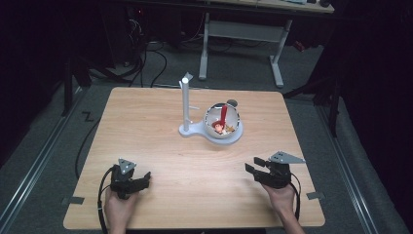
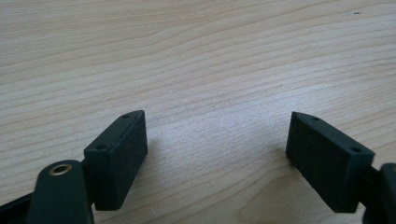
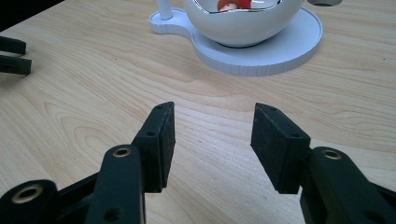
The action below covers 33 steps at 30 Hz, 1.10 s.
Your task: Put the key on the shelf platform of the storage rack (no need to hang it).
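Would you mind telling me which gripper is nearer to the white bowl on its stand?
Right. The right gripper sits just right of and below the white bowl; the left gripper lies farther off, down to its left.

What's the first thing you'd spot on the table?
The shiny bowl in the middle of the table, with a red stick and a small colourful figure inside. It sits on a white stand whose post rises at its left. Near the front edge, the left gripper and right gripper rest open, holding nothing.
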### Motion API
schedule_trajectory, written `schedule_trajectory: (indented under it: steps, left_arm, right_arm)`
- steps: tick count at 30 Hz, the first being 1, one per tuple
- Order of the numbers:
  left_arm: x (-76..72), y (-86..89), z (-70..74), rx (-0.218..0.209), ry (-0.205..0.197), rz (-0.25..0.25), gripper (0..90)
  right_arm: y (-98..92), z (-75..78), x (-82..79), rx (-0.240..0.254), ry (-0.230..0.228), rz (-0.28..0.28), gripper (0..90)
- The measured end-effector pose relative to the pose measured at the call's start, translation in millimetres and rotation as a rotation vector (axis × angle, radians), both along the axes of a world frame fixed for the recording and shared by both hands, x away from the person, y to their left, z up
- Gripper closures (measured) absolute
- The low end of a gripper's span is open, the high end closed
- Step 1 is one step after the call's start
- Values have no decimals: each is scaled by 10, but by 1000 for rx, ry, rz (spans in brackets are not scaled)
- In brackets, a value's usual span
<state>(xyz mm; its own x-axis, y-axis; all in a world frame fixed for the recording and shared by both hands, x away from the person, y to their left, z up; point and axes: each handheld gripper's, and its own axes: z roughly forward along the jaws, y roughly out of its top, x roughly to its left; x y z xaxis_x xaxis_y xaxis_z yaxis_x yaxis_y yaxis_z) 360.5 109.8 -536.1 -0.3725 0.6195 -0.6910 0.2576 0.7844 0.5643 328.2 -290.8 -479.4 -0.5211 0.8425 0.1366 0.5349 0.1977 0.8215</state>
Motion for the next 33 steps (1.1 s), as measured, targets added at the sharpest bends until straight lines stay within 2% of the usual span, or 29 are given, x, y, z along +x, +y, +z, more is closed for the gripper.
schedule_trajectory:
  steps: [15,20,33]
  left_arm:
    - [0,0,0,-1,0,1,209]
    - [0,0,0,0,0,0,209]
    - [0,0,0,-1,0,0,209]
  right_arm:
    - [77,-112,127,-45,22,-4,499]
    - [88,-148,165,-62,12,-8,478]
    - [81,-261,244,-102,24,-57,427]
